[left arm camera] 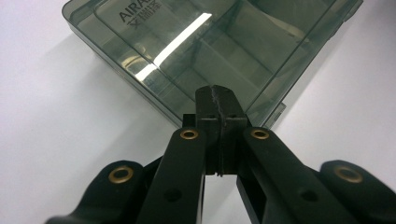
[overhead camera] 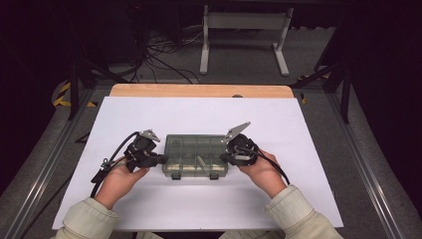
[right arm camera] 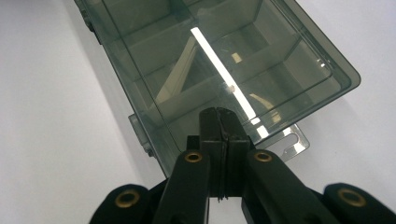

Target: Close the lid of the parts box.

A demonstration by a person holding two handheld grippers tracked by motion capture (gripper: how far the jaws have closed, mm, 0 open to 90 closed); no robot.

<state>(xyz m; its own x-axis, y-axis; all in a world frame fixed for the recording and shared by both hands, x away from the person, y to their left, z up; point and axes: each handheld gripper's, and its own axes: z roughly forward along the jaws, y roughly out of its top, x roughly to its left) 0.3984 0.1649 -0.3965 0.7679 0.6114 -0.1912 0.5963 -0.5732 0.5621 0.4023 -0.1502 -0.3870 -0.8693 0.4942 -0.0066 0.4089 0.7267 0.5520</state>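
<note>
A flat, rectangular organiser box of smoky transparent plastic is seen lying lid-down-shut near the middle of a white sheet that covers the table, with a strip of bare wood left exposed along the far edge. The box is flanked by the two hand-held tools: the left gripper is held against its left end and the right gripper against its right end. Both pairs of black jaws are pressed flat together with nothing between them. In the left gripper view the closed tip is laid over the near edge of the box, where printed lettering is visible on the lid. In the right gripper view the closed tip is placed at a corner of the box, beside a clear hanging tab; whether contact is made cannot be told. Inner dividers and a pale, slanted strip are visible through the lid. Two latches are seen on the near side of the box
</note>
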